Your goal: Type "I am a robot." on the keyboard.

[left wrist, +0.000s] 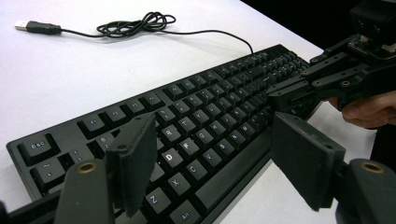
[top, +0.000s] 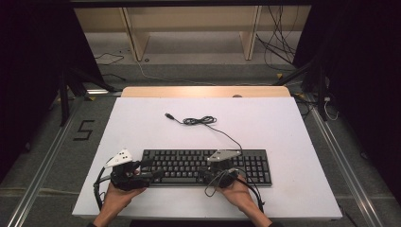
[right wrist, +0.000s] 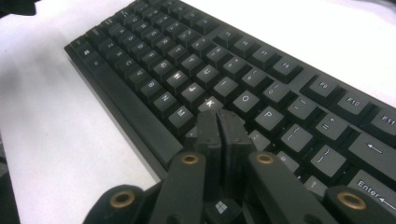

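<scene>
Black keyboard (top: 206, 167) sits at 6 o'clock on the white table (top: 142, 123), cable (top: 201, 121) toward 12. Left gripper (top: 156, 173) gapes wide over its left keys, holding nothing. Right gripper (right wrist: 217, 122) pinched closed, empty, tips over keys near K.

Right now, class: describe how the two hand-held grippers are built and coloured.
Both the left gripper and the right gripper are black, with flat rectangular pads, brass-coloured pivot rivets, a pale grey three-cornered top plate and a trailing dark cable. The forearms are bare.
</scene>
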`<state>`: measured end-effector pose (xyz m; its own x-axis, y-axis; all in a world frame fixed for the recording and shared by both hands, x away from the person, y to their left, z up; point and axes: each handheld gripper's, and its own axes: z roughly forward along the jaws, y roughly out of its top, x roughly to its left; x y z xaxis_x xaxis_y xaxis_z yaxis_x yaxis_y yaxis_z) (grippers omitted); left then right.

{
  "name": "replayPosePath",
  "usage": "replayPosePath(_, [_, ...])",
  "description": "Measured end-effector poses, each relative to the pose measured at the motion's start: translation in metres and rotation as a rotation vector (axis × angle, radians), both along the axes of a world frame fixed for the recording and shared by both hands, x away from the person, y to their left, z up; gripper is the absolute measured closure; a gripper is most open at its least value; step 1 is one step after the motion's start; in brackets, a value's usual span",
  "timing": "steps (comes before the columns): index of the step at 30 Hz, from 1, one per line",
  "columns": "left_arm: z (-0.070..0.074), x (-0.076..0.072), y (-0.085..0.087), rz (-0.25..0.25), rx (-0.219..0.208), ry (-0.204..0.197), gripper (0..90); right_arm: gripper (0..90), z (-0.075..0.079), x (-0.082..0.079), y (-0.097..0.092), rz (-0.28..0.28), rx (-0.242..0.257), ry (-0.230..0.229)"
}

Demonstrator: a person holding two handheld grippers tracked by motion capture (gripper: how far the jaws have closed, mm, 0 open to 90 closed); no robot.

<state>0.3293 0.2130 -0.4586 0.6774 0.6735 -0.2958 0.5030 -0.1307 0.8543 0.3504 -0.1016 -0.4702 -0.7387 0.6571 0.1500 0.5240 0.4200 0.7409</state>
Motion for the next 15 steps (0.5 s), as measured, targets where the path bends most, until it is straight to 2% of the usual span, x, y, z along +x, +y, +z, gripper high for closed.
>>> replayPosePath(15, [-0.001,-0.0045,-0.0028,-0.016,0.011,-0.004,30.3,89.8,-0.0059,0.0022,0.0018,-0.005,-0.031,0.009])
